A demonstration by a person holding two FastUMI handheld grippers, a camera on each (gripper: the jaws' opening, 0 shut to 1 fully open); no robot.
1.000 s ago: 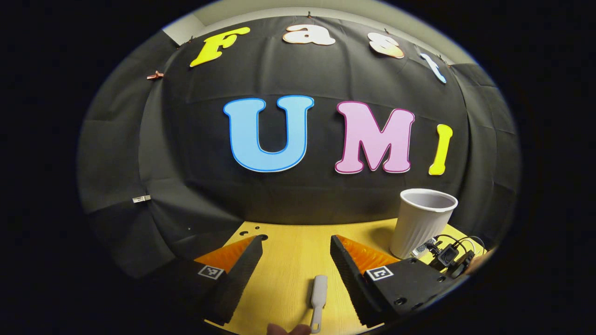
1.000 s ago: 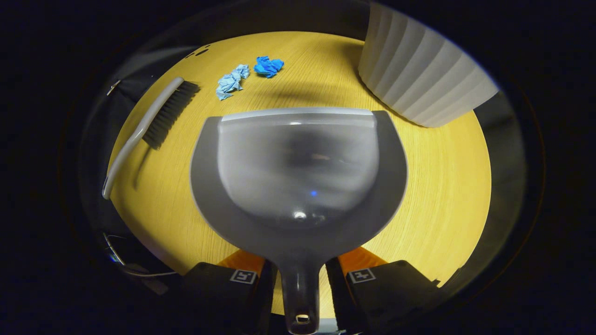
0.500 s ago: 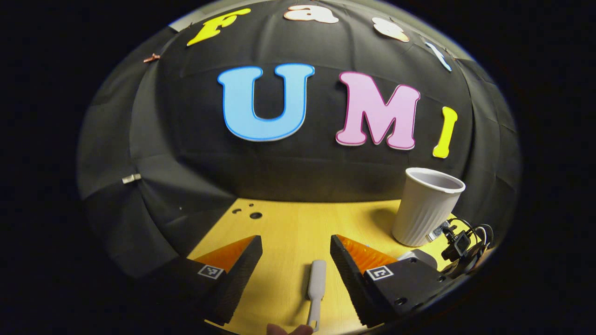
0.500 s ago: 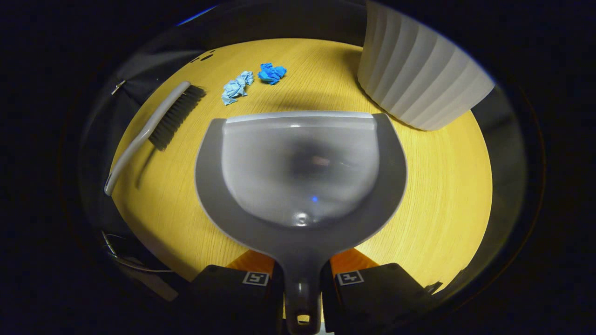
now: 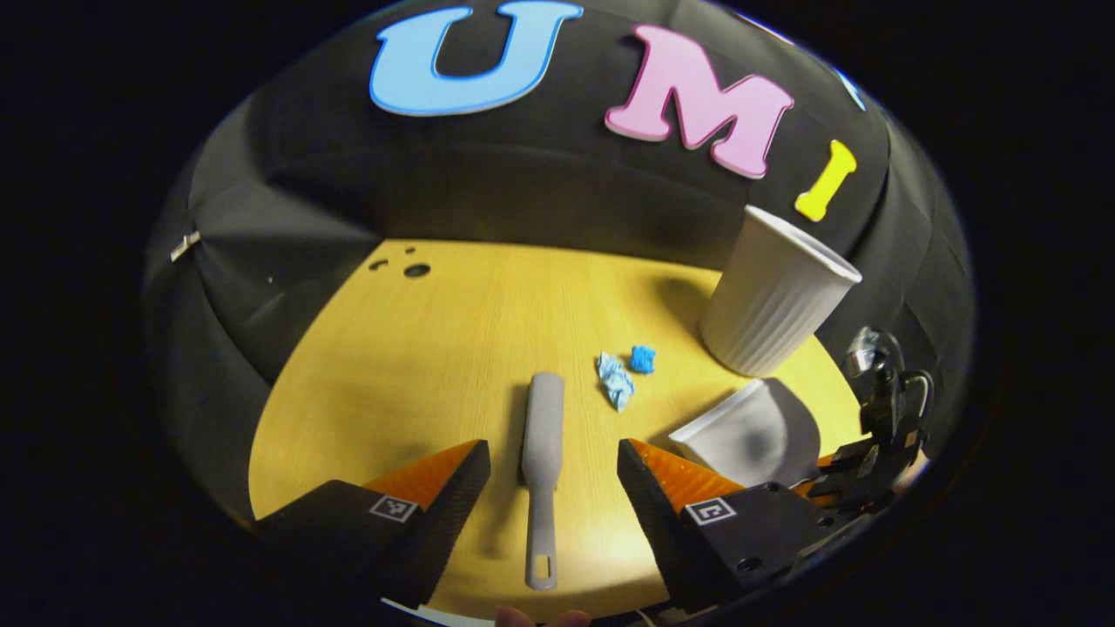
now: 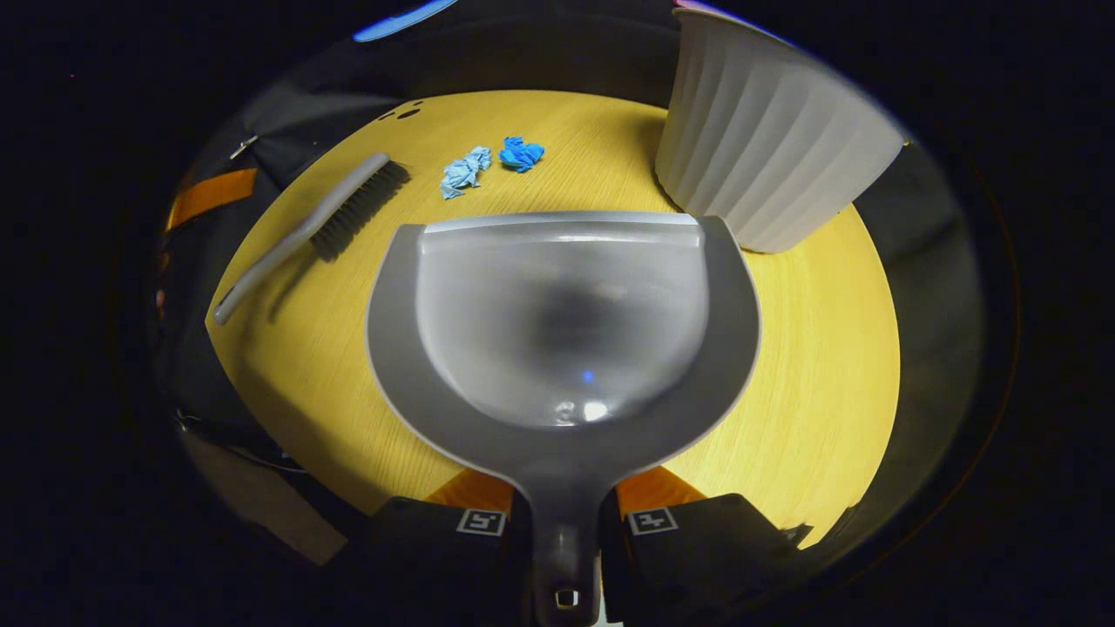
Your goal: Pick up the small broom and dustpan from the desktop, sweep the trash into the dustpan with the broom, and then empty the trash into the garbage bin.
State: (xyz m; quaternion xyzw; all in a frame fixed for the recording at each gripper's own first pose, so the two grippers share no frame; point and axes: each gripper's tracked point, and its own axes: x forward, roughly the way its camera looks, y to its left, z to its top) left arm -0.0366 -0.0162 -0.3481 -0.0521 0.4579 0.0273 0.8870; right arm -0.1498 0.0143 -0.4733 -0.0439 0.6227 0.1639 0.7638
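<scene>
The grey dustpan (image 6: 562, 322) lies over the yellow desktop (image 6: 819, 348), its handle clamped between the fingers of my right gripper (image 6: 564, 522). The grey broom (image 5: 542, 444) lies flat on the desk, handle toward me. My left gripper (image 5: 554, 457) hangs open above that handle, one finger on each side, not touching it. Two crumpled paper scraps, a pale blue one (image 5: 615, 380) and a bright blue one (image 5: 643, 358), lie between the broom head and the white ribbed bin (image 5: 771, 292). In the right gripper view the broom (image 6: 322, 228), both scraps (image 6: 463, 170) and the bin (image 6: 766, 139) lie beyond the pan.
The bin stands upright at the desk's far right, close to the dustpan's front edge. Small holes (image 5: 416, 270) mark the desk's far left corner. Black cloth walls the desk. The right gripper (image 5: 871, 444) with its cables shows at the right edge of the left gripper view.
The left gripper view has tilted down, so the whole broom, the scraps and the dustpan now show. The right gripper has shut tighter on the dustpan handle and lifted a little.
</scene>
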